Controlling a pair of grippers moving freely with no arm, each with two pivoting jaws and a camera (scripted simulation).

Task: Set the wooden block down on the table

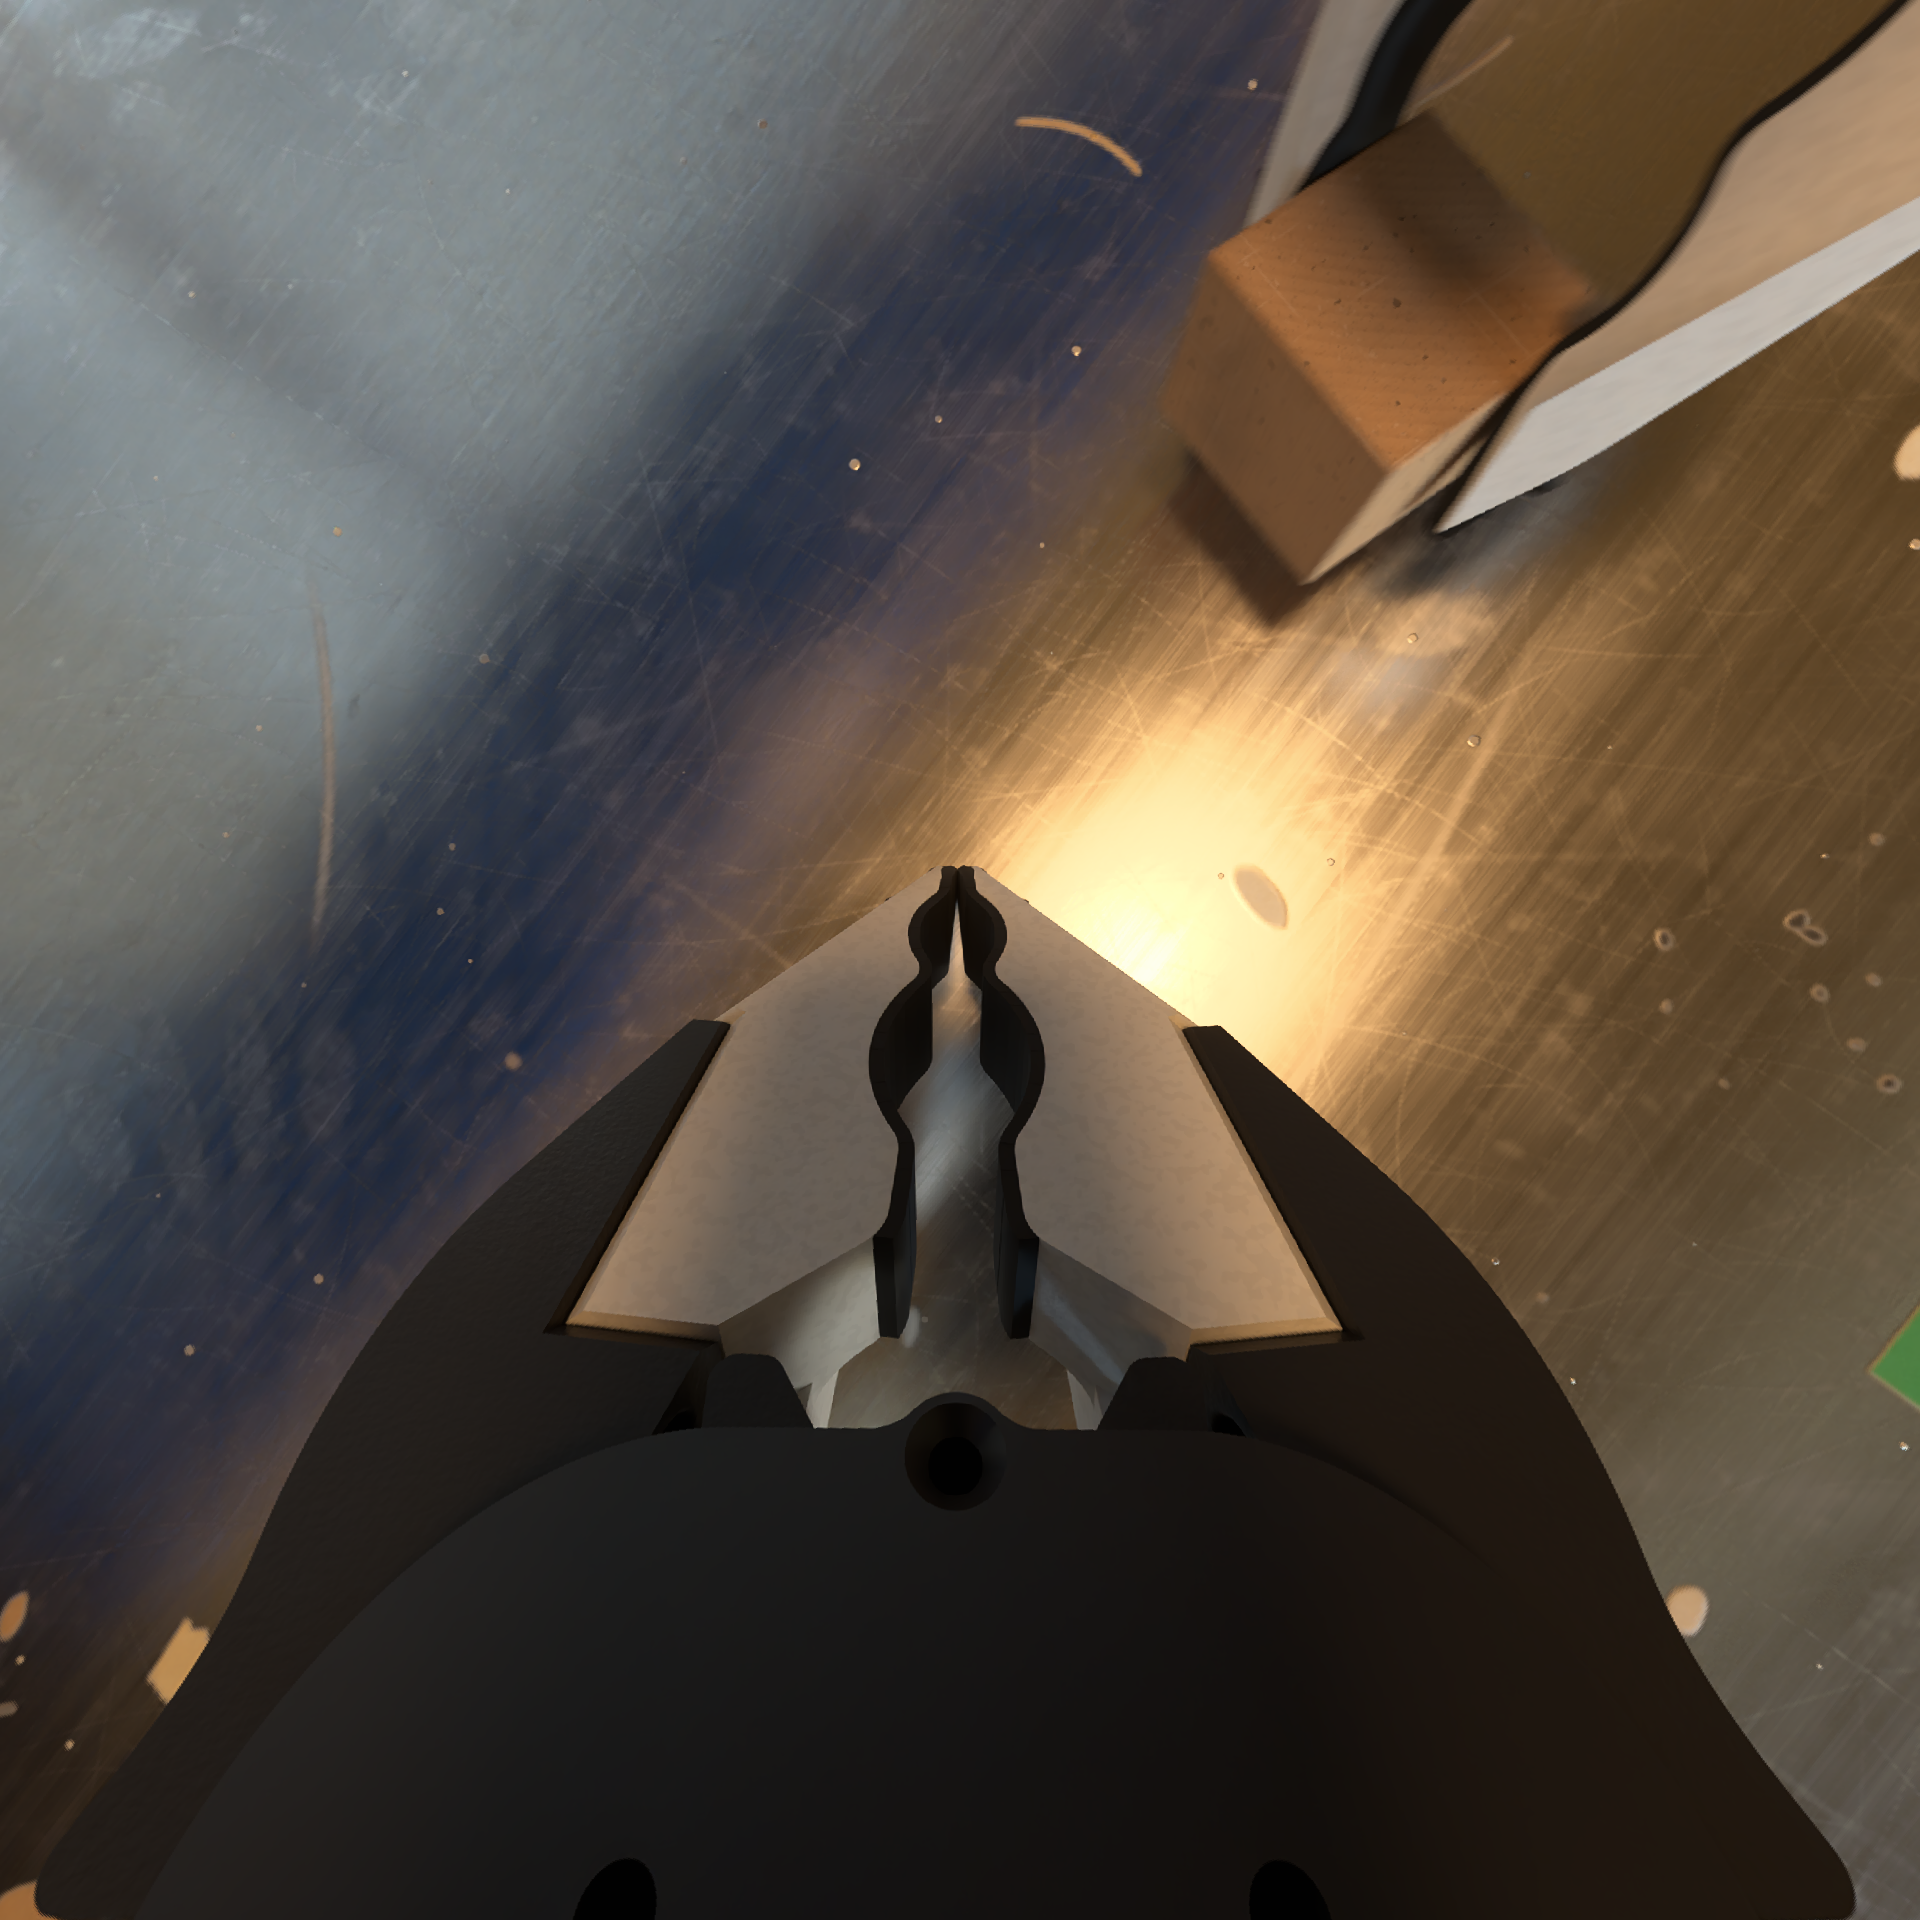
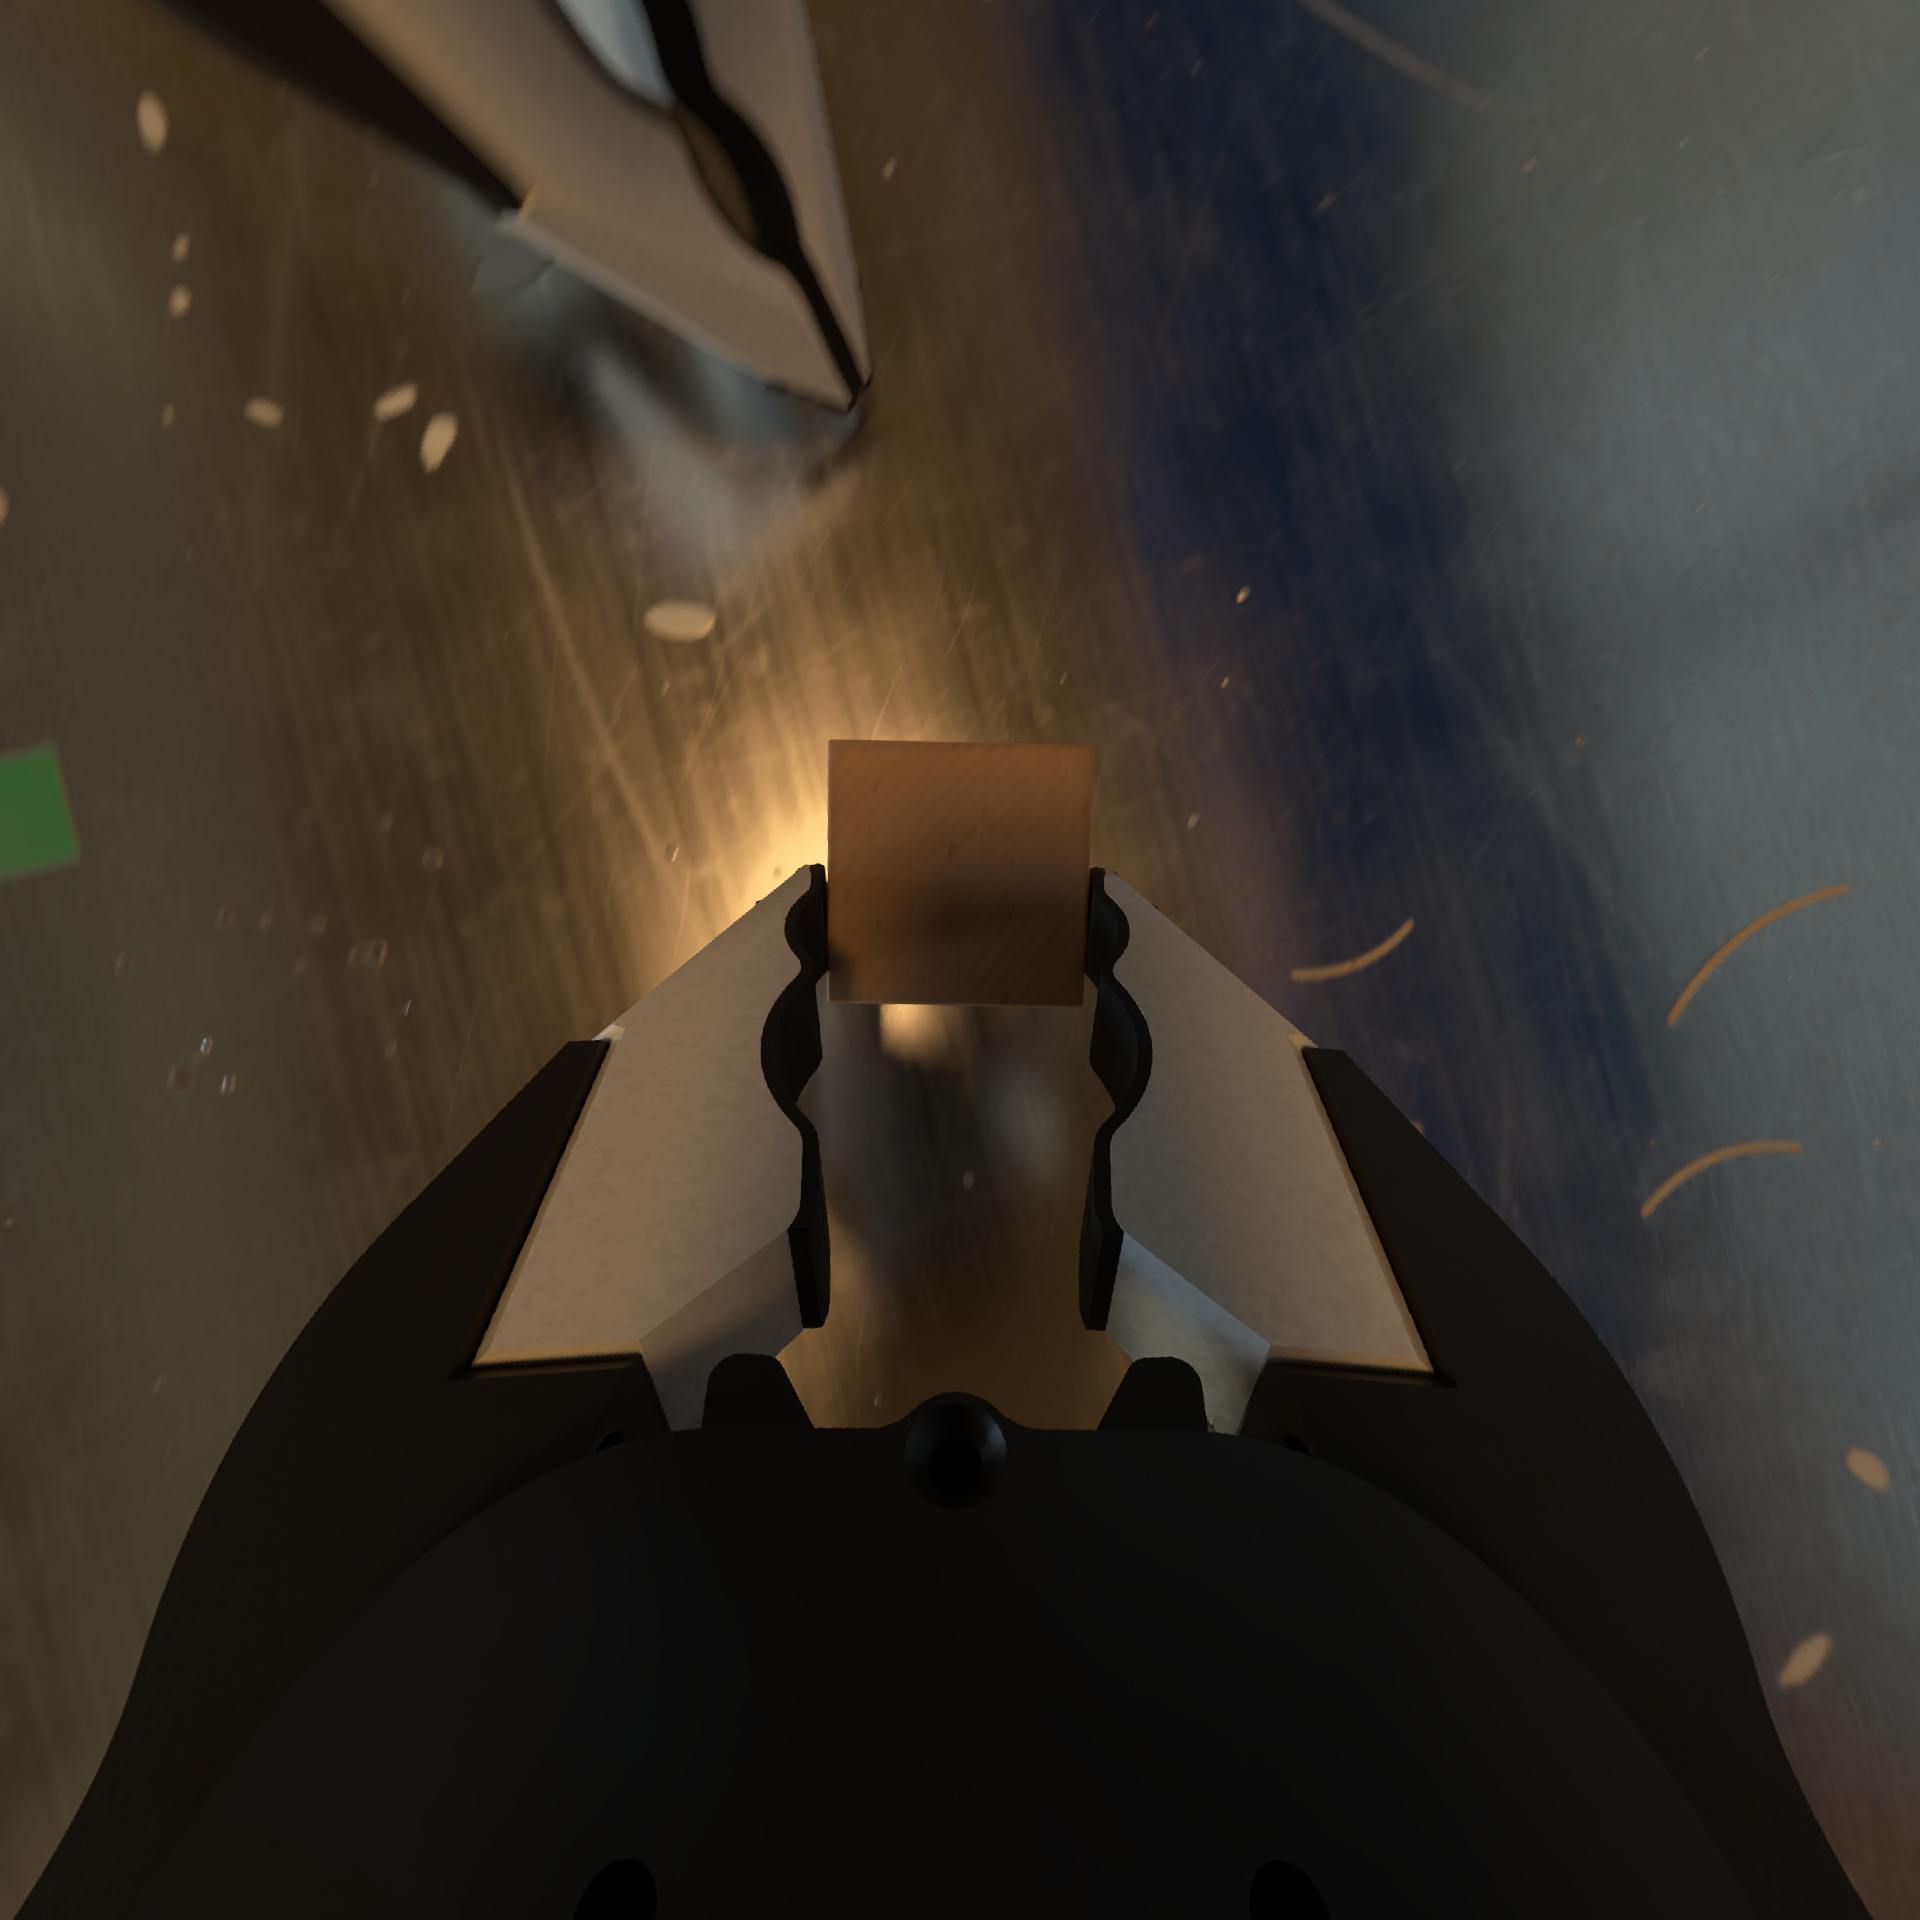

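Observation:
The wooden block (image 2: 961,873) is a tan cube clamped between the fingertips of my right gripper (image 2: 956,883), which is shut on its two sides. In the left wrist view the block (image 1: 1340,312) sits at the upper right between the right gripper's fingers (image 1: 1662,374), low over the scratched metal table (image 1: 520,520). I cannot tell whether it touches the table. My left gripper (image 1: 956,873) is shut and empty, its tips together, below and left of the block. It also shows at the top of the right wrist view (image 2: 847,390).
The tabletop is scuffed metal with pale paint specks (image 2: 681,620) and curved scratches (image 2: 1351,956). A small green patch (image 2: 31,821) lies on the table at the left edge of the right wrist view, and also at the right edge of the left wrist view (image 1: 1896,1371).

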